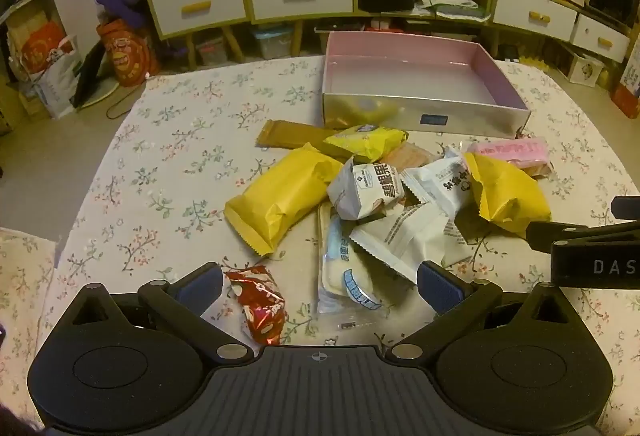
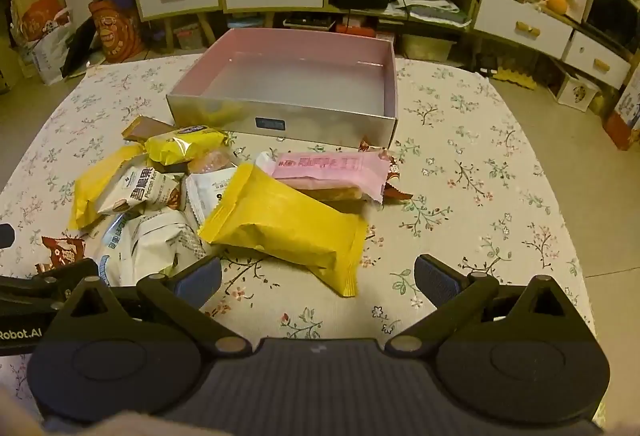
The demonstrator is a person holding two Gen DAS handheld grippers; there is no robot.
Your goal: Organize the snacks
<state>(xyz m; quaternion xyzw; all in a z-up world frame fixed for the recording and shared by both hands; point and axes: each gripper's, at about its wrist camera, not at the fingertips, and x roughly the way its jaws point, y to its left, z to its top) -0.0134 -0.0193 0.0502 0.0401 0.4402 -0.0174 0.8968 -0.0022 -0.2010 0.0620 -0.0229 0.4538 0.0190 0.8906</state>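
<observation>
Both grippers hang over the flowered tablecloth point(image 2: 480, 164), tilted down at the heap of snacks. The left gripper point(image 1: 320, 286) has its jaws spread wide and nothing between the pads; under the gap lie a clear packet with a blue label point(image 1: 348, 276) and, hard by the left pad, a red foil sweet point(image 1: 260, 304). From that gripper the pile fans out toward twelve o'clock: a big yellow packet point(image 1: 280, 196) at eleven, a white packet with black lettering point(image 1: 366, 190) dead ahead, a second large yellow packet point(image 1: 508, 192) at one o'clock. The right gripper point(image 2: 318, 282) is spread just as wide, gripping nothing, bare cloth between its pads; that same second yellow packet lies just ahead of it at twelve o'clock. Behind the packet lies a pink wrapper point(image 2: 332, 166), and beyond that the pink-lined box point(image 2: 280, 116) sits open with nothing visible inside. A small yellow packet point(image 2: 184, 148) and a brown bar point(image 2: 140, 130) crowd the box's near left corner. Each gripper shows at the edge of the other's view, side by side.
</observation>
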